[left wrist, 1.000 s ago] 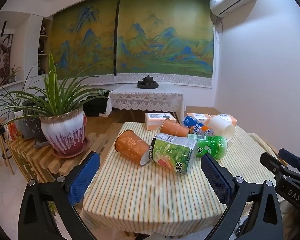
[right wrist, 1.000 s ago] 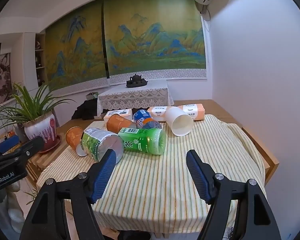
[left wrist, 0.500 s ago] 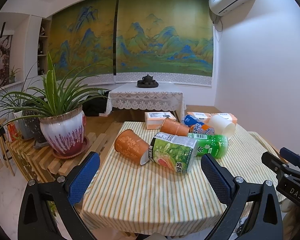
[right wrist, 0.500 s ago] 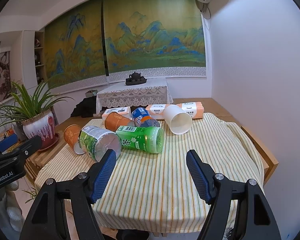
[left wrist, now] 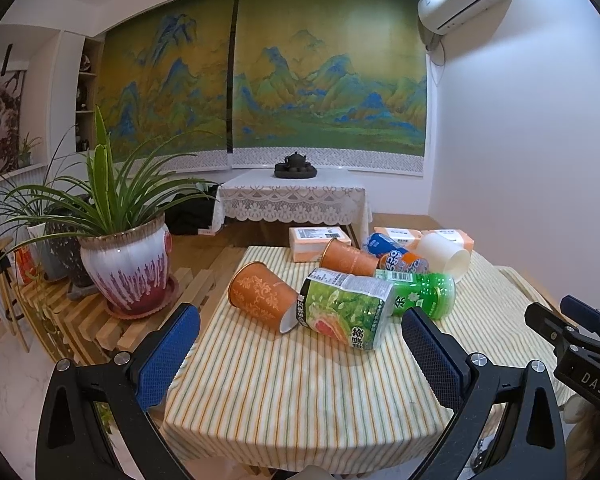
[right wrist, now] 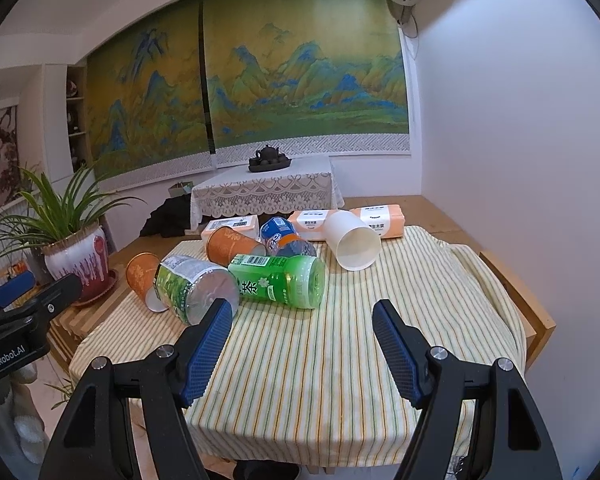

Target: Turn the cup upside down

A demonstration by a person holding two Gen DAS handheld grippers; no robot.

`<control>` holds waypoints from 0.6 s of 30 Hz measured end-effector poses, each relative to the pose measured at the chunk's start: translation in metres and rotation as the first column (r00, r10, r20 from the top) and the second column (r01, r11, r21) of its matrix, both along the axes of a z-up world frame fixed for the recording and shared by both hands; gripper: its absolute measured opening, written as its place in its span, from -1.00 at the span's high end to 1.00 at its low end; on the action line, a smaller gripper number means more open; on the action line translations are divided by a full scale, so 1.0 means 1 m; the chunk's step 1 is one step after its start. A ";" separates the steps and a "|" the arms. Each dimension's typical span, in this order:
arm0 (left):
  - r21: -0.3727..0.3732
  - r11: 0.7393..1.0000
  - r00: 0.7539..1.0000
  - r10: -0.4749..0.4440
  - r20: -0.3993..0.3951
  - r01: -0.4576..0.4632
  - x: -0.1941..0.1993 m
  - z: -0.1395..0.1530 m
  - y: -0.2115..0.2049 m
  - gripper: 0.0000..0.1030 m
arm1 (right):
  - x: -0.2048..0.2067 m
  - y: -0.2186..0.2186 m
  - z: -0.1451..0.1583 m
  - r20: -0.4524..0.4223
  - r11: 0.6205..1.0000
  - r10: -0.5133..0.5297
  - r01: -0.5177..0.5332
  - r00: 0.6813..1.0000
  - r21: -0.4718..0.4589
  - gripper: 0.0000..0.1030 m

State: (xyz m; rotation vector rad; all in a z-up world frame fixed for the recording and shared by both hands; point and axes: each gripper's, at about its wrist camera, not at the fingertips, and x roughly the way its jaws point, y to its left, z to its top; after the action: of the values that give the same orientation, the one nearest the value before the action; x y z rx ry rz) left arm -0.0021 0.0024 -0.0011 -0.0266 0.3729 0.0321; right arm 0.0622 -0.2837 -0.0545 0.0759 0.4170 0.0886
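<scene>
Right now both of your grippers hang short of the striped tabletop point(right wrist: 300, 360), the left gripper point(left wrist: 300, 344) and the right gripper point(right wrist: 302, 344) each with jaws spread wide and holding nothing. Several cups lie on their sides: a white cup point(right wrist: 353, 245) at the far right with its mouth turned toward you, an orange cup point(left wrist: 262, 295) at the left touching the green tea carton point(left wrist: 346, 307), and a second orange cup point(left wrist: 346, 257) behind it. Which one is meant is not certain; the white one looks the easiest pick, since it lies apart from the green bottle point(right wrist: 282, 281) and the blue and orange bottle point(right wrist: 282, 236). If you take it, bring the right gripper in over the bare cloth at the right, keep the jaws wide until they straddle the wall near the rim, then close gently, because a thin cup will likely buckle. Lift before you rotate, turn the mouth downward, and set the rim flat on open cloth. Watch the packets point(right wrist: 374, 220) just behind it, and avoid nudging the bottles, which would probably roll.
</scene>
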 end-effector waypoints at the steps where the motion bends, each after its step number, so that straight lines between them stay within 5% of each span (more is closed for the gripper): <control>1: -0.001 1.000 1.000 0.000 0.000 0.000 0.000 0.000 0.000 -0.99 | 0.000 0.000 0.000 0.000 1.000 0.000 0.000 1.000 0.000 -0.34; 18: 0.002 1.000 1.000 -0.009 -0.005 0.009 0.000 -0.001 -0.003 -0.99 | 0.000 -0.001 -0.002 -0.008 1.000 0.004 -0.004 1.000 -0.005 -0.34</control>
State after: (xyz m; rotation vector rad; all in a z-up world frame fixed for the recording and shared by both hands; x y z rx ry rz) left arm -0.0017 -0.0002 -0.0025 -0.0225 0.3777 0.0242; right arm 0.0623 -0.2847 -0.0565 0.0703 0.4253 0.0910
